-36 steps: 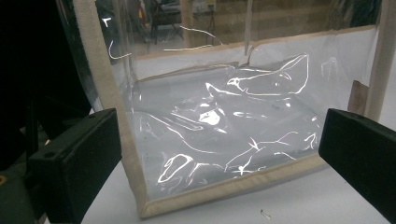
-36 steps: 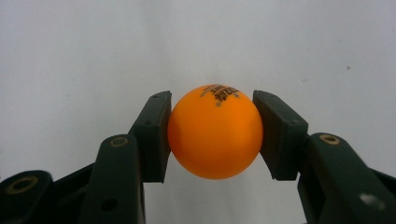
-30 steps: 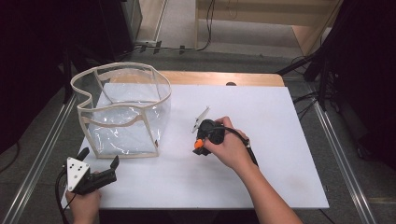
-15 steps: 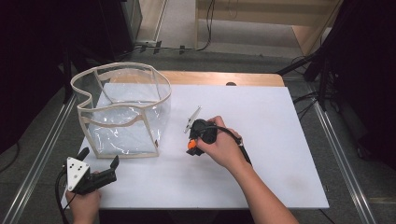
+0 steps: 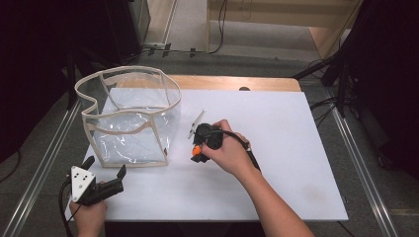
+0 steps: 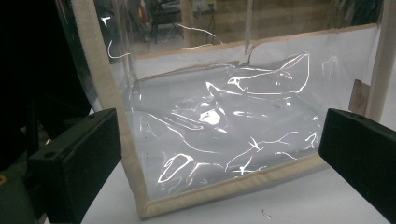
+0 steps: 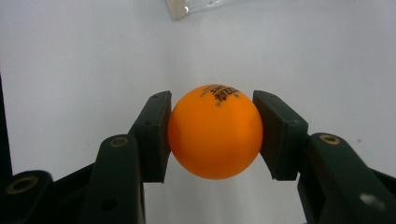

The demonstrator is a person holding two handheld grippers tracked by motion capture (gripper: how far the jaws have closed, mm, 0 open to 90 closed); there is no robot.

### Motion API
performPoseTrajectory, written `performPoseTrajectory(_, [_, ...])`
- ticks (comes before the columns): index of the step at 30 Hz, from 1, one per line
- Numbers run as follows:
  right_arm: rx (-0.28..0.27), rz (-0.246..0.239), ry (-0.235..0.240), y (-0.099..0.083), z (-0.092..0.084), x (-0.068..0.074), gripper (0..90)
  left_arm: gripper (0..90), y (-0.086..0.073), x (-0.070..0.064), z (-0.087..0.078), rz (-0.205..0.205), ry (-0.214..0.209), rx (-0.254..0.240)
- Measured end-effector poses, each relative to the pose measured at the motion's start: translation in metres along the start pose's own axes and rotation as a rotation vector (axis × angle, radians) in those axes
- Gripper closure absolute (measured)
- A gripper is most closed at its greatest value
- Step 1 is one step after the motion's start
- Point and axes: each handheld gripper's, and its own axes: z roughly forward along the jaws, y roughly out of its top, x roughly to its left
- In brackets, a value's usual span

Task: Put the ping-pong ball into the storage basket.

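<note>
An orange ball (image 7: pixel 215 132) with black print sits clamped between the two black pads of my right gripper (image 7: pixel 212 135). From above, that right gripper (image 5: pixel 196 152) hovers over the white table (image 5: pixel 276 148), just right of a clear plastic bag with beige trim (image 5: pixel 129 118), and the orange ball (image 5: pixel 196 149) shows at its tip. My left gripper (image 5: pixel 105 175) rests near the table's front left corner with its jaws wide apart, nothing between them. In the left gripper view its pads (image 6: pixel 79 158) frame the clear bag (image 6: pixel 224 130) close ahead.
The bag stands upright with its top open at the table's left. A wooden strip (image 5: pixel 232 82) runs along the far edge. Metal rails (image 5: pixel 356 148) flank the table, and cables lie on the floor beyond.
My right gripper, still holding the ball, has shifted left toward the bag. The left gripper has stayed where it was.
</note>
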Motion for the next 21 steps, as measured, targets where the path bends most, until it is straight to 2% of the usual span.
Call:
performPoseTrajectory(3, [-0.007, 0.000, 0.001, 0.005, -0.002, 0.001, 47.6, 0.0, 0.000, 0.000, 0.000, -0.002, -0.001, 0.002])
performPoseTrajectory(7, [-0.013, -0.024, -0.004, 0.012, -0.006, 0.001, 47.7, 0.0, 0.000, 0.000, 0.000, -0.001, 0.000, 0.000])
performPoseTrajectory(21, [-0.027, -0.025, 0.005, 0.027, -0.017, -0.002, 47.6, 0.0, 0.000, 0.000, 0.000, -0.003, -0.002, 0.002])
